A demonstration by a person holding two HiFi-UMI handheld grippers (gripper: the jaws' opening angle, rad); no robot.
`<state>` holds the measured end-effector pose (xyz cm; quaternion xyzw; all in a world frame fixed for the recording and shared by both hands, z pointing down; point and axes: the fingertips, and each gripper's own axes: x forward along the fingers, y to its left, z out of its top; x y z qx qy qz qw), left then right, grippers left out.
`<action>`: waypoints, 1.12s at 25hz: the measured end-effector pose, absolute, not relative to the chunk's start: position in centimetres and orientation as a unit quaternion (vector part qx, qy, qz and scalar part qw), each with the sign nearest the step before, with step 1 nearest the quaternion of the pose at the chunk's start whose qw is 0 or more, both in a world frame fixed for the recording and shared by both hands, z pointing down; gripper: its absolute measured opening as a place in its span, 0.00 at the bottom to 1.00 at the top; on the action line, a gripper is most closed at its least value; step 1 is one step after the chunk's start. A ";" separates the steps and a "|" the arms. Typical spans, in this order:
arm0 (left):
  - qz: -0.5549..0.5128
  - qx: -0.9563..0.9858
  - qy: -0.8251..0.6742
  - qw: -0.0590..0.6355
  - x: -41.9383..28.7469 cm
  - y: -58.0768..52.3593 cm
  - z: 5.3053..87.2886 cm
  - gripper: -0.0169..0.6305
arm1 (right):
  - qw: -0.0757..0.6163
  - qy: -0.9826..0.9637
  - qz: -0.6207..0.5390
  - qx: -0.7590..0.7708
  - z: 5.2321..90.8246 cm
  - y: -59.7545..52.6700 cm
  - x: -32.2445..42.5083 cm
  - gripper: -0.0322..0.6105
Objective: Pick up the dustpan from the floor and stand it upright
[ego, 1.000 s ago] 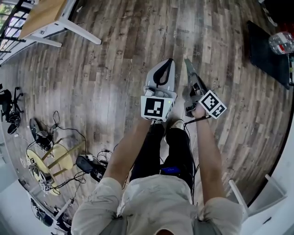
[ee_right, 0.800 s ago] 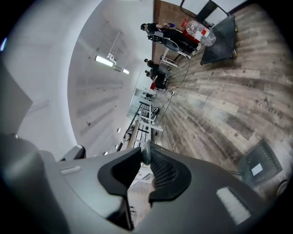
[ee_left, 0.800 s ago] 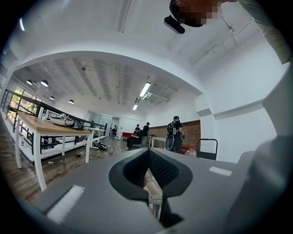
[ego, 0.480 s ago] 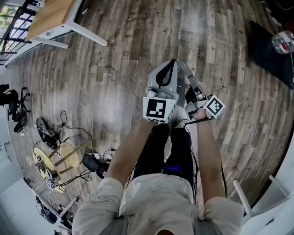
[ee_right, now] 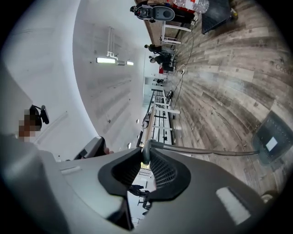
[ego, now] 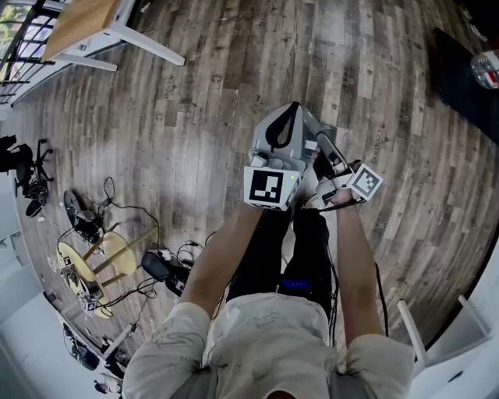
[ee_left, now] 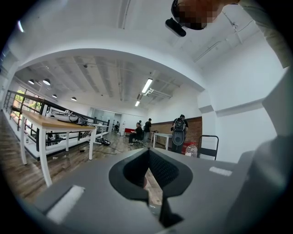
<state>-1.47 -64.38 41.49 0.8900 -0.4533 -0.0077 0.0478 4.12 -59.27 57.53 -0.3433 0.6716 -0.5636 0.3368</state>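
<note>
The dustpan's thin grey handle [ee_right: 206,151] runs from my right gripper [ee_right: 145,153] down to the grey pan [ee_right: 273,142], which is low over the plank floor. The right gripper is rolled on its side and its jaws are closing, with the handle's top end pinched between the pads. In the head view the right gripper [ego: 310,123] sits tight against the left gripper [ego: 294,107], and a corner of the pan [ego: 330,132] shows just beyond them. My left gripper [ee_left: 147,153] points level, tips together, holding nothing.
A wooden table with white legs [ego: 86,23] stands far left. A stool with cables [ego: 105,261] lies at the left. A black mat [ego: 468,74] and a water bottle [ego: 487,66] are far right. White furniture [ego: 444,335] stands near right. People [ee_left: 178,130] stand far off.
My right gripper has swung left and rolled, closing up against the left gripper, with the dustpan handle in its jaws. Both hands have drawn slightly nearer my body.
</note>
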 end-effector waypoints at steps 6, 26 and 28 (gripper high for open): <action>-0.008 0.892 -0.449 0.057 -0.8 -62.8 44.6 0.06 | 0.377 0.655 -0.581 -0.302 60.4 -57.3 4.7 0.16; -0.003 0.894 -0.442 0.069 2.0 -61.7 45.6 0.06 | 0.407 0.614 -0.615 -0.281 63.2 -54.0 6.8 0.33; -0.004 0.894 -0.442 0.071 1.7 -62.0 45.7 0.06 | 0.402 0.612 -0.617 -0.289 63.7 -54.2 6.8 0.33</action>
